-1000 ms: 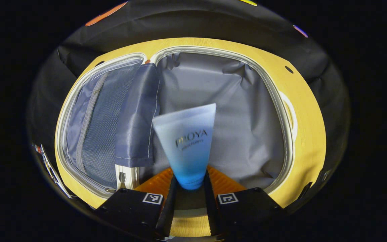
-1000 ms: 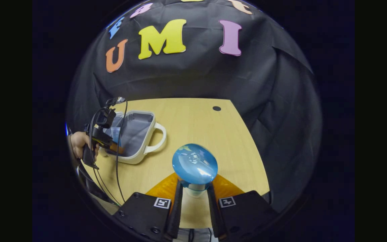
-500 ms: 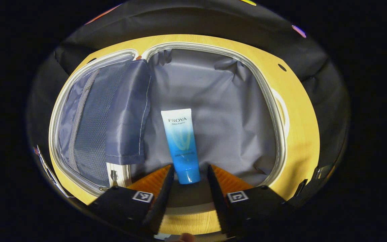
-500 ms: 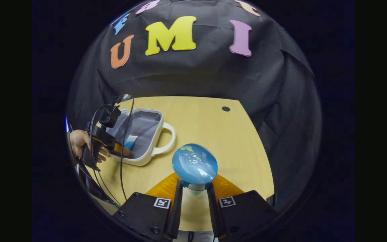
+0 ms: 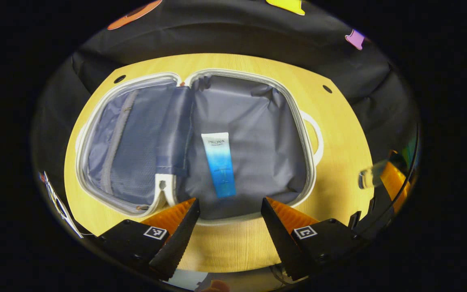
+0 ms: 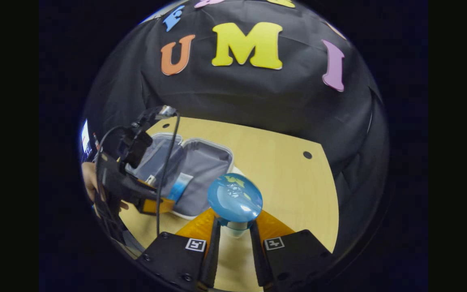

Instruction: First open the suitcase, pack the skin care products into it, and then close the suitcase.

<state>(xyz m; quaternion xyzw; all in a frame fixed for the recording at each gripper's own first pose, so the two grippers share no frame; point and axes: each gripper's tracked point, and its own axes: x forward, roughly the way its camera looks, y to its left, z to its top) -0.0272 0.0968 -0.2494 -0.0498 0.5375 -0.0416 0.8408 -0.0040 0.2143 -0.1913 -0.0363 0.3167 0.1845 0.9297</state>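
The white suitcase [image 5: 258,142] lies open flat on the wooden table, grey lining up, its mesh-pocket half on the left. A blue-and-white tube [image 5: 219,164] lies flat in the right half. My left gripper [image 5: 228,202] hangs open just before the near rim, nothing between its fingers. My right gripper [image 6: 233,227] is shut on the neck of a clear bottle with a round blue cap [image 6: 235,198]. In the right gripper view the suitcase [image 6: 207,170] with the tube [image 6: 178,187] sits ahead-left, and a hand holds the left gripper [image 6: 152,205] over its near edge.
The suitcase handle [image 5: 316,136] sticks out on the right side. Bare table [image 6: 282,178] stretches right of the case, with small round holes [image 6: 307,155] near the back. A cable [image 6: 164,162] hangs from the left gripper. The right gripper [image 5: 387,182] shows at the far right edge.
My left gripper opened and let go of the tube, which now lies in the suitcase, then drew back. My right gripper, still holding the bottle, moved closer to the suitcase.
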